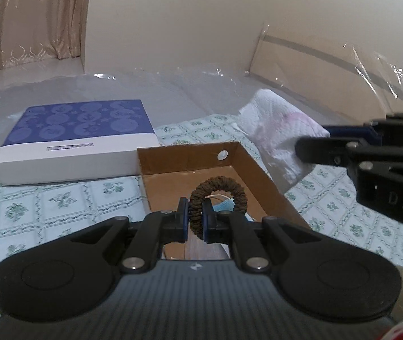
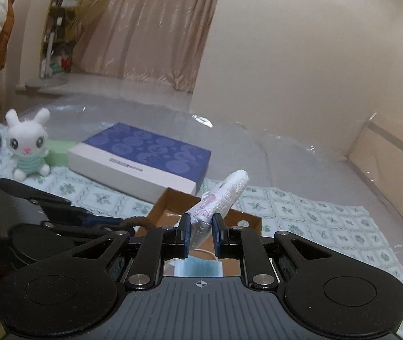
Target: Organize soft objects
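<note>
My left gripper (image 1: pixel 195 217) is shut on a brown scrunchie (image 1: pixel 218 204) and holds it upright above the open cardboard box (image 1: pixel 263 181). A blue face mask (image 1: pixel 224 206) lies in the box under it. My right gripper (image 2: pixel 200 233) is shut on a folded white paper towel (image 2: pixel 221 195) with pink print, held above the box (image 2: pixel 170 201). The mask also shows below the right gripper (image 2: pixel 201 266). In the left wrist view the right gripper (image 1: pixel 312 146) holds the towel (image 1: pixel 278 138) just right of the box.
A blue and white flat box (image 1: pixel 79 138) lies left of the cardboard box on a floral cloth (image 1: pixel 59 204). A white plush rabbit (image 2: pixel 28 144) sits at far left beside a green block (image 2: pixel 58 151). Clear plastic sheeting (image 2: pixel 300 155) covers the surface behind.
</note>
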